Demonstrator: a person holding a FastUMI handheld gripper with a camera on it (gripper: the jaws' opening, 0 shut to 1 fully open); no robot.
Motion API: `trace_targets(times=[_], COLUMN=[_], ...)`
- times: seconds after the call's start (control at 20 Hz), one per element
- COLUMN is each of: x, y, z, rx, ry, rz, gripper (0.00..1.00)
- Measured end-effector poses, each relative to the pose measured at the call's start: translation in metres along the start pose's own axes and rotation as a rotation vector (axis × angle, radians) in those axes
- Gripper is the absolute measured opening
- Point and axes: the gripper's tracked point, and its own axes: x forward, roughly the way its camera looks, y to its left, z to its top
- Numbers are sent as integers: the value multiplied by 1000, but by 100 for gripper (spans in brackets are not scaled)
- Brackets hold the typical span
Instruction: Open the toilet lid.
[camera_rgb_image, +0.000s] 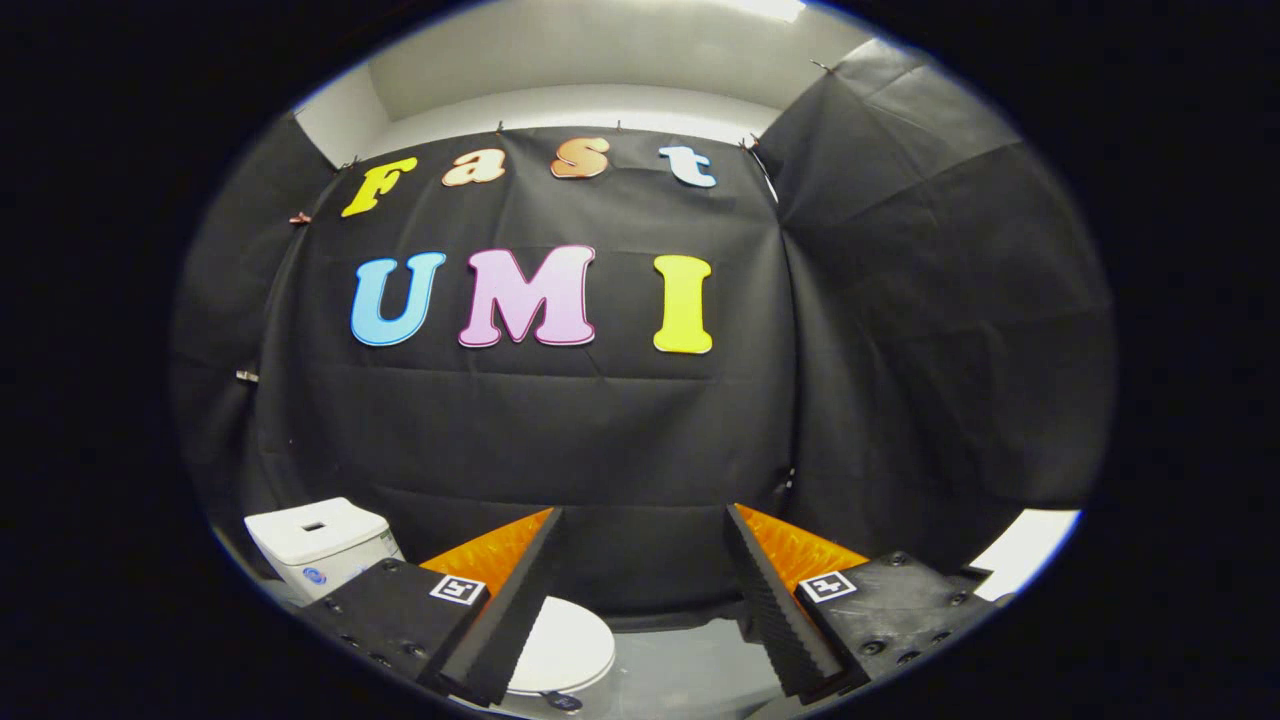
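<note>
The toilet lid (565, 645) lies closed, partly behind one finger of the parted, empty gripper (643, 520); the cistern (320, 545) stands at ten o'clock from the lid.

The white toilet (330, 560) stands low and to the left against the booth's black wall. Its rounded lid (565, 648) is down, lying flat and closed over the bowl (partly hidden behind the left finger), with the boxy tank (318, 540) behind it.
</note>
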Motion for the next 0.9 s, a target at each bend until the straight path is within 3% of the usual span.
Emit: trace_targets(times=[0.2,0.5,0.7,0.9], x=[25,35,46,51], y=[3,11,12,5], z=[-54,-150,-189,-231], rx=[184,223,460,614], ry=[97,277,397,514], rz=[-42,-75,-134,-217], gripper=[98,98,98,99])
